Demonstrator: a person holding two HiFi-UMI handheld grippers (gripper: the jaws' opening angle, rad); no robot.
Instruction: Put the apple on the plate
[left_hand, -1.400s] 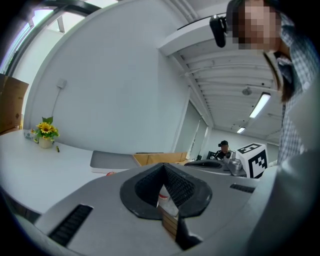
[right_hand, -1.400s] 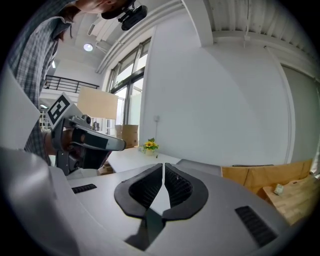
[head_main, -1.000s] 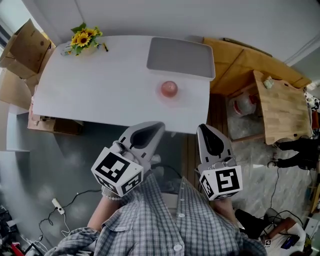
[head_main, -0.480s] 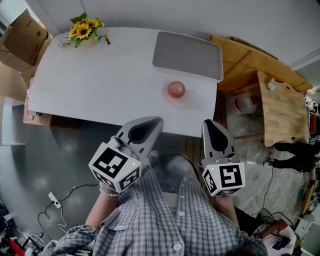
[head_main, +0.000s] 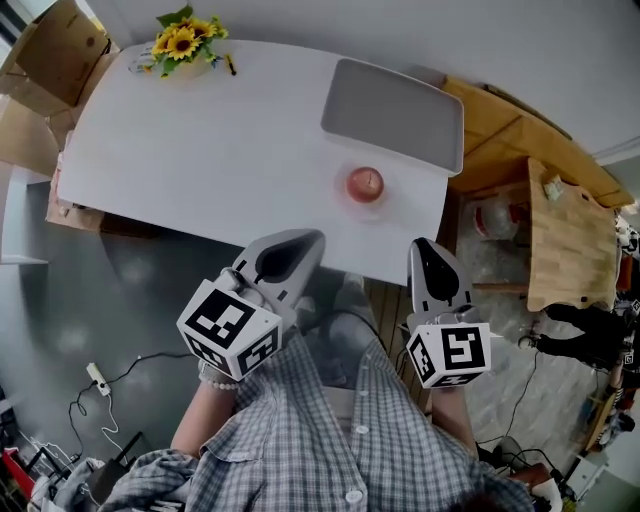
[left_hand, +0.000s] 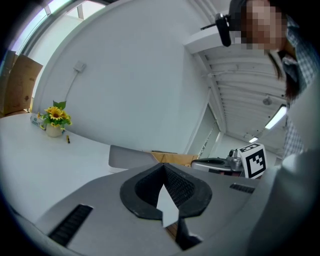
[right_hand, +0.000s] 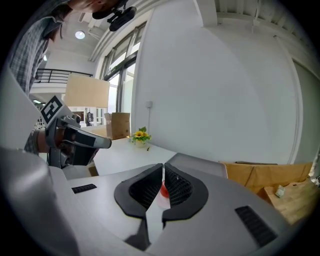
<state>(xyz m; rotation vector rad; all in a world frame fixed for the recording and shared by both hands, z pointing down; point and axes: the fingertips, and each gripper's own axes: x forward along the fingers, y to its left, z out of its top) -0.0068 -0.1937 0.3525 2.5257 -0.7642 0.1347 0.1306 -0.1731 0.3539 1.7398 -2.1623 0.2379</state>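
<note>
The left gripper (head_main: 300, 245) and right gripper (head_main: 425, 250) are hanging short of the apple (head_main: 365, 184), jaws pressed together and empty. The table (head_main: 200, 150) is drawing closer than a second ago, so the approach is just beginning. The apple is sitting just before the grey plate (head_main: 392, 115). Only the right gripper view is catching the apple, as a red sliver beyond its jaws. The left gripper view is showing only the sunflowers (left_hand: 56, 115), far past the apple.

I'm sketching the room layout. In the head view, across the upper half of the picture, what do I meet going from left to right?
Cardboard box → sunflowers → apple → wooden table. The grey tray overlaps the apple sideways, so it is left out.
</note>
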